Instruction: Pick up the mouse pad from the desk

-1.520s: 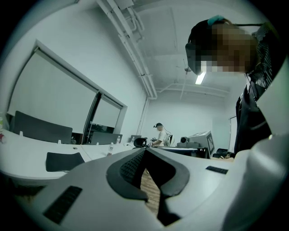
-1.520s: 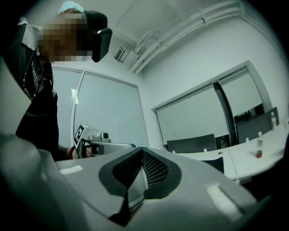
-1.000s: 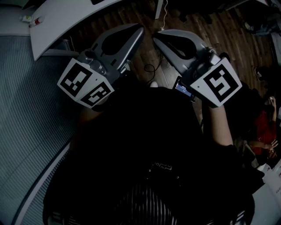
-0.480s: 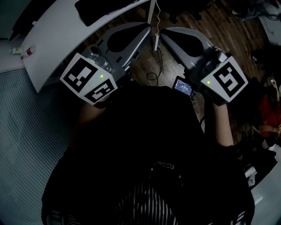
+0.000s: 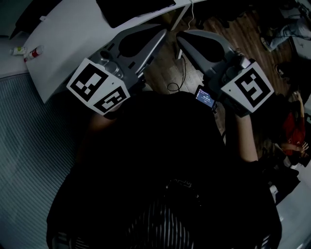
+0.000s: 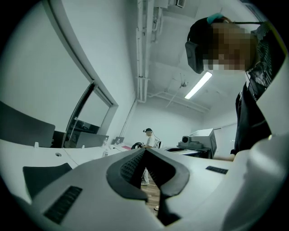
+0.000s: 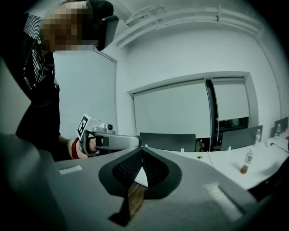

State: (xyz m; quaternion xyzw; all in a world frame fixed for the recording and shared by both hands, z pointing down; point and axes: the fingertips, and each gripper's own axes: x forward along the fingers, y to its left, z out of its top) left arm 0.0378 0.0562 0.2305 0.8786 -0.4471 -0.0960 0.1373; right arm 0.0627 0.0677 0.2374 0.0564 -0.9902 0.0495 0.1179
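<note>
The head view is dim, and the person's dark clothing fills its lower half. The mouse pad shows only as a black sheet cut off by the picture's top edge. It lies on the white desk, back from the desk's near edge. The left gripper and the right gripper hang side by side over the wooden floor at that near edge. Their tips are short of the pad and touch nothing. Each gripper's own view shows its jaws pressed together at the tips with nothing between them. In the left gripper view a dark flat patch on the desk to the left of the jaws may be the same pad, partly hidden by the jaw. A second ago barely a corner of the pad showed in the head view; now far more of it and of the desk is in the picture, while both grippers keep much the same pose.
</note>
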